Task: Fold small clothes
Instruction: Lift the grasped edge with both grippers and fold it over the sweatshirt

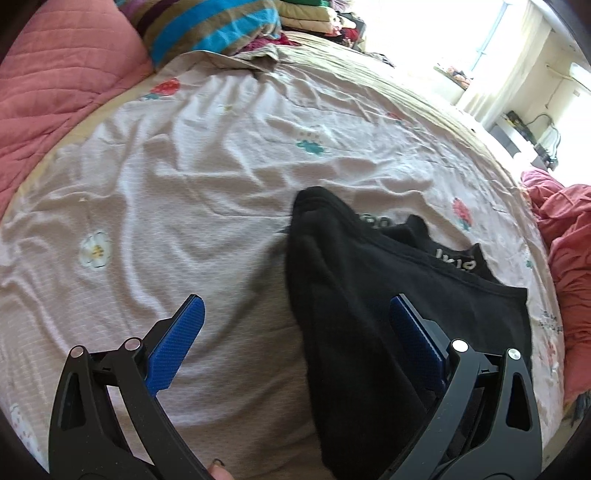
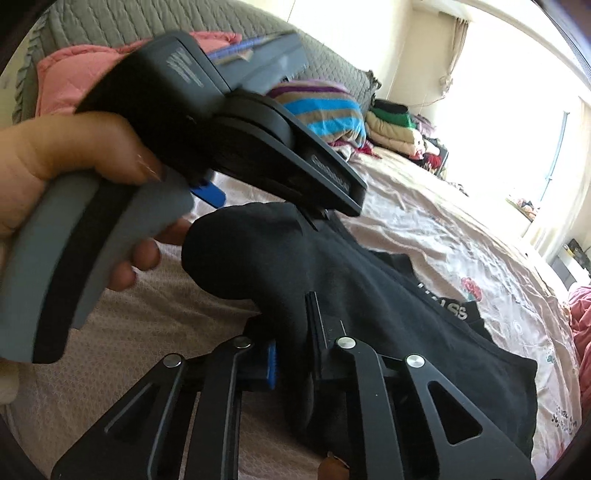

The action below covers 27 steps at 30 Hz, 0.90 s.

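Note:
A small black garment (image 1: 351,277) with white lettering on its band (image 1: 454,258) lies crumpled on the flowered bed sheet (image 1: 184,184). My left gripper (image 1: 295,301) is open just above it: the blue pads (image 1: 177,343) stand wide apart, the right finger over the cloth, the left over bare sheet. In the right wrist view my right gripper (image 2: 295,332) is shut on a bunched near fold of the black garment (image 2: 369,295). A hand (image 2: 55,166) holds the left gripper (image 2: 284,201) over the garment's raised end.
A pink quilt (image 1: 55,92) and a striped pillow (image 1: 221,33) lie at the head of the bed. Folded clothes (image 2: 391,125) are piled at the far side. Crumpled pink cloth (image 1: 565,240) sits at the right edge. A bright window fills the far right.

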Motion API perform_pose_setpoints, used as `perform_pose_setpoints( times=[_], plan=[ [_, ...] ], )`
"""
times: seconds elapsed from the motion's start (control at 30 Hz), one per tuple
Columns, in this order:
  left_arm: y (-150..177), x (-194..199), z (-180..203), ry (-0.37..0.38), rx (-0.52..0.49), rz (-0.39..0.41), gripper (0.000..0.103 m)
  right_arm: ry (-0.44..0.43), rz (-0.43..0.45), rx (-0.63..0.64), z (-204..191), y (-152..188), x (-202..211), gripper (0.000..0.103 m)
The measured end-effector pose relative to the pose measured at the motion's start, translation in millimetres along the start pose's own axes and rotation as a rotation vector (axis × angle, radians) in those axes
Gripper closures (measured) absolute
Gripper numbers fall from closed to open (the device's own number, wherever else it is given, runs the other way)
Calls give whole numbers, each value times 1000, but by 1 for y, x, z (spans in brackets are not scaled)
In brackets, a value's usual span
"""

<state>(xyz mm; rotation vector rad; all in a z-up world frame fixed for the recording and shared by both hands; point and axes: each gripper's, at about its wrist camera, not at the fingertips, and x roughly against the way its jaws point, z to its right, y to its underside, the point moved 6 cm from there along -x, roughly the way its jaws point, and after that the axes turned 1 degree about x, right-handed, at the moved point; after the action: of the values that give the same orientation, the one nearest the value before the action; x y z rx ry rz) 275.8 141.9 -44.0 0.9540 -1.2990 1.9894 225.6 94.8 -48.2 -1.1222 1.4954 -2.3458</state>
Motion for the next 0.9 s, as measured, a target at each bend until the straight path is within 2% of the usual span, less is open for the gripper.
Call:
perform_pose_setpoints(
  times=[0.07,0.13,0.2,0.23,0.3,0.4,0.57,0.9],
  plan=[
    [-1,-1,7,21,10,-5,10,1,25,-20,5,1,6,93],
    [-2,0,13,29,5,-3,19,3,42,-45,10,3,13,94],
    [-2,1,22,43,-8,-5,44,13,58,-60,14,2,20,94],
    [-2,2,25,53,-10,-5,48,19,67,-69,17,3,24,95],
    [-2,4,34,73,-19,-3,70,26,80,-85,21,3,30,96],
    [-2,11,51,72,-62,10,81,39,96,-114,30,6,40,96],
    [-5,27,77,85,-111,46,84,66,131,-191,50,9,60,97],
    [-7,52,126,116,-179,86,84,98,156,-273,77,18,91,97]
  ],
)
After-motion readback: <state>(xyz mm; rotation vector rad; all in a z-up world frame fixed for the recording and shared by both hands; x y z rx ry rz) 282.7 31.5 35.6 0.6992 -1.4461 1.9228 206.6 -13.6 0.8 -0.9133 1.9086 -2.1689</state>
